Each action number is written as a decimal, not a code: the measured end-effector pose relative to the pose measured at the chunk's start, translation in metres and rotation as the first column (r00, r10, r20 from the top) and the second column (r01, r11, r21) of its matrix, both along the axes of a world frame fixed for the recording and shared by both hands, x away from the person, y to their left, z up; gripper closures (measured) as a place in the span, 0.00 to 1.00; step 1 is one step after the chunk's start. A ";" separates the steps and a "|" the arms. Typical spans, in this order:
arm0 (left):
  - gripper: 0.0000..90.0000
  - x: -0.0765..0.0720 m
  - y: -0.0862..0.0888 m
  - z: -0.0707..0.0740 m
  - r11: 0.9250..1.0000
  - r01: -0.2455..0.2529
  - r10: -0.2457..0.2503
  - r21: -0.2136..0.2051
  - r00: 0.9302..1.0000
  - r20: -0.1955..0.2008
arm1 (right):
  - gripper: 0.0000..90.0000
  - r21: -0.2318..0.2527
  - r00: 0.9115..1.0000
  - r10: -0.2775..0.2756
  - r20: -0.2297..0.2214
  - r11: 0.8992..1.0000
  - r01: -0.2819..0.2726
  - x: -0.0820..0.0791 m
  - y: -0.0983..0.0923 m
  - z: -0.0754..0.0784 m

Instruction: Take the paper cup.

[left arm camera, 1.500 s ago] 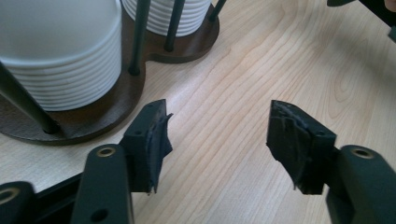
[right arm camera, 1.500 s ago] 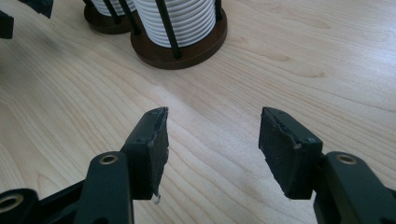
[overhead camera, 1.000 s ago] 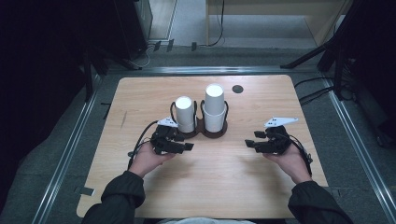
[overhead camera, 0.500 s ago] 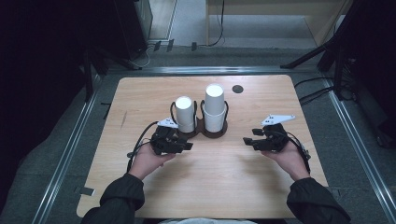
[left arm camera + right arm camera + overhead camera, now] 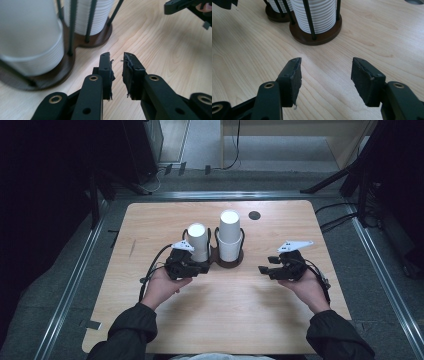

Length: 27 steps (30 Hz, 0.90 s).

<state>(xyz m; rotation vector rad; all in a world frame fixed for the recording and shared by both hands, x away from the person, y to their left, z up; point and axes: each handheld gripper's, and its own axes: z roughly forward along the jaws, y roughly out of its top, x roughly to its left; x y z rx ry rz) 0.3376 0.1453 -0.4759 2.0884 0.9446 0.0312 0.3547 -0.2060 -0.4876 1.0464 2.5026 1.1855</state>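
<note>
Both forearms reach forward over table (image 5: pixel 225 320) | left gripper (image 5: pixel 117 62) just closing, narrow (nothing between) | right gripper (image 5: pixel 325 67) wide, empty

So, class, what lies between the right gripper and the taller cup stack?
Bare table separates right gripper from cup stack, per the right gripper view.

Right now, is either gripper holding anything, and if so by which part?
Nothing is held. The left gripper has nearly closed on empty air beside the cup stacks; the right gripper stands open over bare table.
</note>
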 end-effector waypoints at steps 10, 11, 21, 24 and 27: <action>0.99 0.018 -0.029 0.011 0.998 0.020 -0.021 -0.065 1.000 -0.008 | 0.49 -0.005 1.000 0.000 0.005 1.000 0.000 0.004 0.005 0.013; 0.99 0.020 -0.031 0.012 0.997 0.017 -0.018 -0.075 1.000 -0.007 | 0.48 -0.002 1.000 0.001 0.009 1.000 -0.001 0.005 0.006 0.013; 0.99 0.033 -0.041 0.014 0.994 -0.006 0.009 -0.107 1.000 0.023 | 0.41 -0.003 0.999 0.000 0.032 1.000 0.000 0.017 0.013 0.029; 0.99 0.036 -0.044 0.016 0.994 -0.011 0.014 -0.111 1.000 0.028 | 0.40 -0.012 0.999 0.005 0.049 1.000 -0.004 0.019 0.017 0.035; 0.99 0.039 -0.046 0.016 0.994 -0.010 0.014 -0.106 0.999 0.041 | 0.40 -0.018 0.998 0.009 0.058 1.000 -0.008 0.022 0.018 0.042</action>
